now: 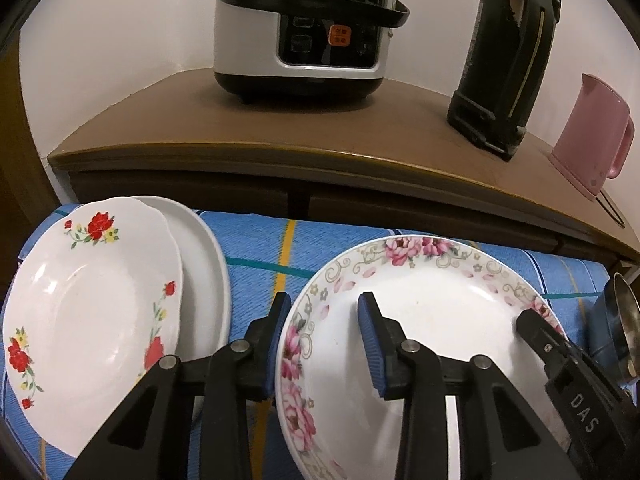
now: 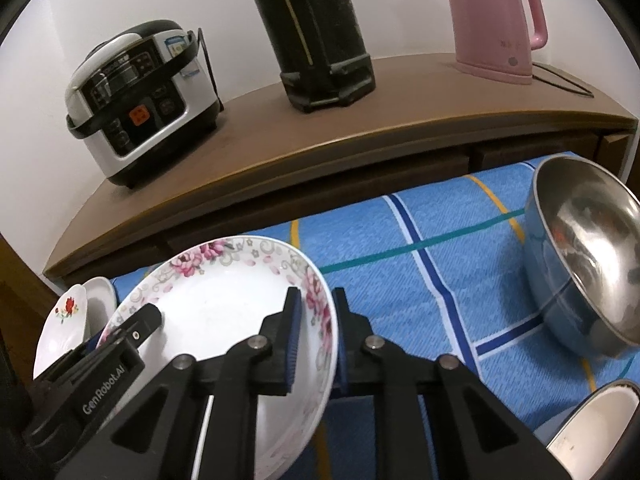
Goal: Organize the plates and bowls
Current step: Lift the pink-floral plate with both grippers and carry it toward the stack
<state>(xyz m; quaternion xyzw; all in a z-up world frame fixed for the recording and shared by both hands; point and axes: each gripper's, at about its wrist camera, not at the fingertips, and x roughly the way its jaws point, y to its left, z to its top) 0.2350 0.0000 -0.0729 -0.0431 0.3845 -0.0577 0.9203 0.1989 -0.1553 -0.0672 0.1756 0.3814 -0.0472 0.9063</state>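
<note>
**Both tongs on the pink plate, lift pending**

Right gripper [image 2: 314, 334] was clamped on the right rim of the white pink-floral ceramic plate [image 2: 224, 300], lower centre of frame. Left gripper [image 1: 324, 340] straddled its left rim, pads apart, not pressing. Step: secure plate. Next, probably: close left, lift level, stack on the red-flowered white plate [image 1: 80, 300], lower left.

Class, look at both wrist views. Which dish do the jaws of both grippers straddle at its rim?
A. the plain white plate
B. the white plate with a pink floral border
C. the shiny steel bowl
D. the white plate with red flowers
B: the left gripper and right gripper each have one jaw either side of the rim of the white plate with a pink floral border.
</note>
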